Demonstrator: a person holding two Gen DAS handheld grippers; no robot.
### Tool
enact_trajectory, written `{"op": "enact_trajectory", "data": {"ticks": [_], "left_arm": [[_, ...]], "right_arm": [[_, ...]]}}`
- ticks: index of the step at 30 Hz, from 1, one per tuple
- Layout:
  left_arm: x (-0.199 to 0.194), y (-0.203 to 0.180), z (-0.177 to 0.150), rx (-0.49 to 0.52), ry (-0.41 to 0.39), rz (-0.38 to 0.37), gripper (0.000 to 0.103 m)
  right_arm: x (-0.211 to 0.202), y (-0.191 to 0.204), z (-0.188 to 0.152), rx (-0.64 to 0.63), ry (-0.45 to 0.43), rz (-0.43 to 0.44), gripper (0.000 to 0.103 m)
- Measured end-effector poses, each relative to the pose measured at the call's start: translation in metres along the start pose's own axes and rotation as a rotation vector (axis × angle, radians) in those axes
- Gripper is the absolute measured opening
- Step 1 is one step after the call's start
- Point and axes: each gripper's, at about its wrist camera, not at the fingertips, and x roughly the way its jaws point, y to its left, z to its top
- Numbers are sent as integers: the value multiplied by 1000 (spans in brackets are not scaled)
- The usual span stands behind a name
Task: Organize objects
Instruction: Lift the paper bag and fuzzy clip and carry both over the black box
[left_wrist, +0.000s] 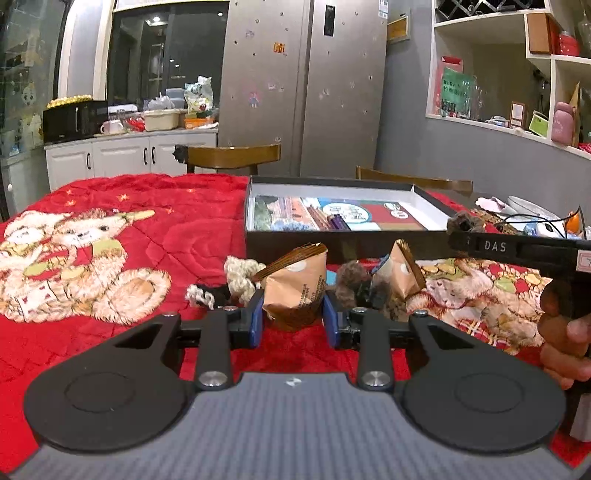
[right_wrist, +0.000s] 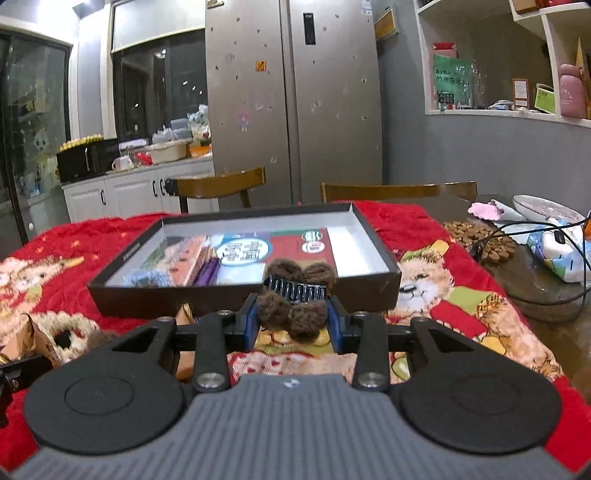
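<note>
My left gripper (left_wrist: 293, 317) is shut on a tan and brown snack packet (left_wrist: 295, 288) standing on the red quilt. A second tan packet (left_wrist: 400, 275), a brown pompom clip (left_wrist: 351, 280), a cream fuzzy clip (left_wrist: 240, 273) and a black-and-white hair tie (left_wrist: 205, 295) lie beyond it. My right gripper (right_wrist: 291, 321) is shut on a brown pompom hair claw (right_wrist: 295, 295), held just before the near wall of the open black box (right_wrist: 243, 295). The box (left_wrist: 343, 242) holds printed cards and a purple item (right_wrist: 207, 273).
The red bear-print quilt (left_wrist: 110, 258) covers the table. Two wooden chairs (left_wrist: 232, 157) stand behind it. On the bare right end are a round brown mat (right_wrist: 480, 240), cables, a plate (right_wrist: 543, 208) and packets. The right gripper's body (left_wrist: 517, 251) and hand show at the left view's right edge.
</note>
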Motion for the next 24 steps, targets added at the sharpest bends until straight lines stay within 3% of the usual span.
{"op": "enact_trajectory", "data": {"ticks": [13,24], "left_arm": [[-11,-5,38,-32,-46,-25,37],[13,-21,92,-68,-84,-93,37]], "right_arm": [[-1,-14,45,97,-4,43,40],[30,-29,82,178,15,102,40]]}}
